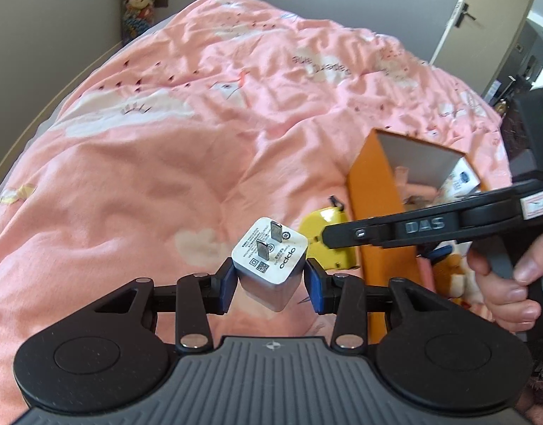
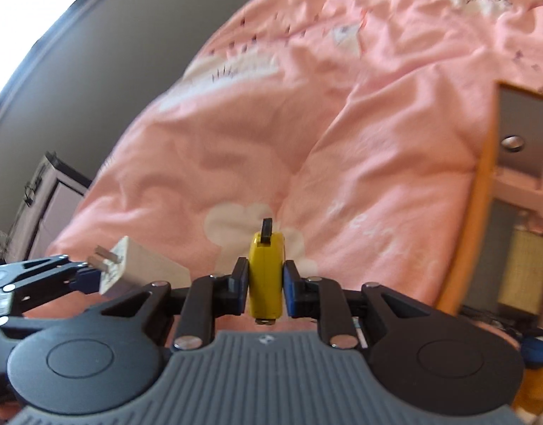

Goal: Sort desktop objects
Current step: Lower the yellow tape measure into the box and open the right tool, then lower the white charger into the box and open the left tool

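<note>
The left claw (image 1: 269,285) is gripping the white charger (image 1: 270,265) by its sides at lower centre, prongs pointing up and away, clear of the pink bedspread (image 1: 165,134). The right claw (image 2: 265,285) is clamping the yellow tape measure (image 2: 266,276) edge-on. Both are hanging near the orange box (image 1: 374,191) at right, apparently the sorting destination.

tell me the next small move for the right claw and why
Probably carry the small yellow tape measure rightward over the open orange cardboard box and release it there. The right claw grips it clear of the pink quilt, and the box already holds other items.
</note>
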`<state>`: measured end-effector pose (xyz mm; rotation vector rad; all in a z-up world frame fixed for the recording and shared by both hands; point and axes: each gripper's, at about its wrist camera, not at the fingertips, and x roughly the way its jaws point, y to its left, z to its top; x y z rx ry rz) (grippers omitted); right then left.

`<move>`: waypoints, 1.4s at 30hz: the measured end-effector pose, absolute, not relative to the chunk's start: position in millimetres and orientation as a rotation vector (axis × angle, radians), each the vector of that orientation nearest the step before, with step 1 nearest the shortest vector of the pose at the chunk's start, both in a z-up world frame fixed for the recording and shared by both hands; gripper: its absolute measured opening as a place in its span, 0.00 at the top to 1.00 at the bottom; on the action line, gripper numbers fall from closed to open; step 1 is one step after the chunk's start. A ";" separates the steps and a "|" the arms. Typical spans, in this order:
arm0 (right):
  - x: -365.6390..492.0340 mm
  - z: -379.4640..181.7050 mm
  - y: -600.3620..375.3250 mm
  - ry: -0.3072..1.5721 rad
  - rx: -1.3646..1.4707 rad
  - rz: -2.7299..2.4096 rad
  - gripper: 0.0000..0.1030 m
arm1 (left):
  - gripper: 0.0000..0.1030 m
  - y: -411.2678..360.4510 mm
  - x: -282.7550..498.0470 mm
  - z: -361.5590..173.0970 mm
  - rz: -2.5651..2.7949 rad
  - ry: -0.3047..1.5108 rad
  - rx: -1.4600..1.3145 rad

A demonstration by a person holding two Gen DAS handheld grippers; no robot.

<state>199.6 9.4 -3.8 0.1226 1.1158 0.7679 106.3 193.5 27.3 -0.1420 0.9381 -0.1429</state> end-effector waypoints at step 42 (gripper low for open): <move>258.6 -37.7 -160.2 1.149 0.000 0.299 0.80 | 0.54 47.7 164.3 38.6 -0.432 0.916 0.056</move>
